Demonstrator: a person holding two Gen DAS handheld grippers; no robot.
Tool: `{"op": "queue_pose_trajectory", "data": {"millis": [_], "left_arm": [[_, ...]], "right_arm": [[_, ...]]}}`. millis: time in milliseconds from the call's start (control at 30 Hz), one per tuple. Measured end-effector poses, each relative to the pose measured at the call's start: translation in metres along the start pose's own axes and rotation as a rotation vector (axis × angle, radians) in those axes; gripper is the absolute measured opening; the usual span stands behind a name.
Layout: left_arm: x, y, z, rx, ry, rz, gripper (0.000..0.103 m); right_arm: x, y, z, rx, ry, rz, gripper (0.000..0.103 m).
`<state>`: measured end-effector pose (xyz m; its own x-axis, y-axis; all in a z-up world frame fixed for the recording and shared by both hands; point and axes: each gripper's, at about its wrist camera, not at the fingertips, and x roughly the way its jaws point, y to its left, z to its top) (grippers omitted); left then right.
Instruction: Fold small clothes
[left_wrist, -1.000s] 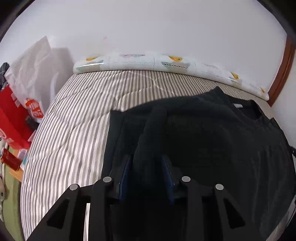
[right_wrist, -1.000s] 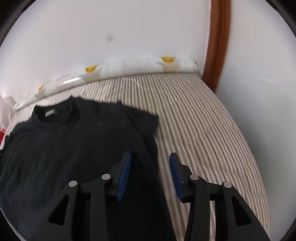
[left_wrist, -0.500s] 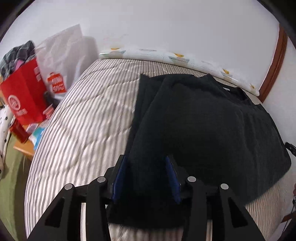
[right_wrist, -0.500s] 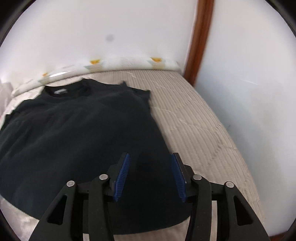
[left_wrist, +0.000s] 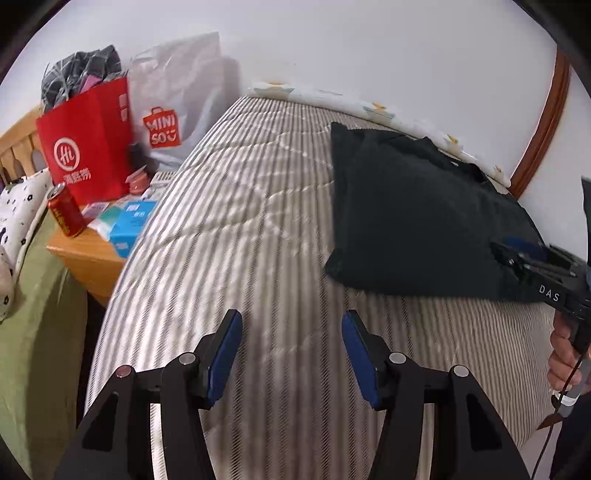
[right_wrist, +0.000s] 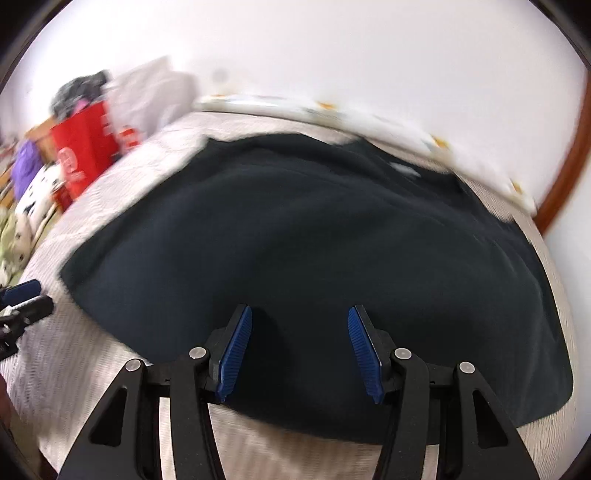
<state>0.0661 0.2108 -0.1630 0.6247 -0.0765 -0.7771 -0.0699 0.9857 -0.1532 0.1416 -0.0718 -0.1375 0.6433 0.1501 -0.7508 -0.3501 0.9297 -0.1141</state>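
Both hand-held grippers have let go of the black top (right_wrist: 314, 236) — left hand-held gripper (left_wrist: 291, 354) opening over bare striped bed (left_wrist: 229, 206), right hand-held gripper (right_wrist: 299, 350) opening empty above the hem — leaving it side-folded along the bed's far-right edge, so a lengthwise fold likely follows.

Garment (left_wrist: 413, 206) on bed (left_wrist: 236, 236), bags (left_wrist: 88, 147) left.

Bare striped mattress (left_wrist: 229, 229) left of shirt (left_wrist: 413, 214); bags (left_wrist: 88, 147) crowd bedside.
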Motion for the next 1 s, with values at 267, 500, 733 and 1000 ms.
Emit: {"op": "queue_pose_trajectory", "data": {"millis": [267,500,733,1000], "left_arm": [[-0.005,0.012,-0.009,0.044,-0.008,-0.016,0.060],[-0.007,0.026,-0.009,0.009,-0.017,-0.068,0.063],[-0.003,0.028,-0.008,-0.012,-0.027,-0.085,0.066],[0.002,0.008,-0.005,0.014,-0.032,-0.038,0.068]], "right_arm": [[-0.016,0.082,-0.003,-0.185,-0.012,0.118,0.064],[-0.008,0.122,-0.005,-0.311,-0.019,0.158,0.065],[0.010,0.146,0.004,-0.360,-0.053,0.136,0.054],[-0.013,0.099,0.025,-0.173,-0.135,0.246,0.008]]}}
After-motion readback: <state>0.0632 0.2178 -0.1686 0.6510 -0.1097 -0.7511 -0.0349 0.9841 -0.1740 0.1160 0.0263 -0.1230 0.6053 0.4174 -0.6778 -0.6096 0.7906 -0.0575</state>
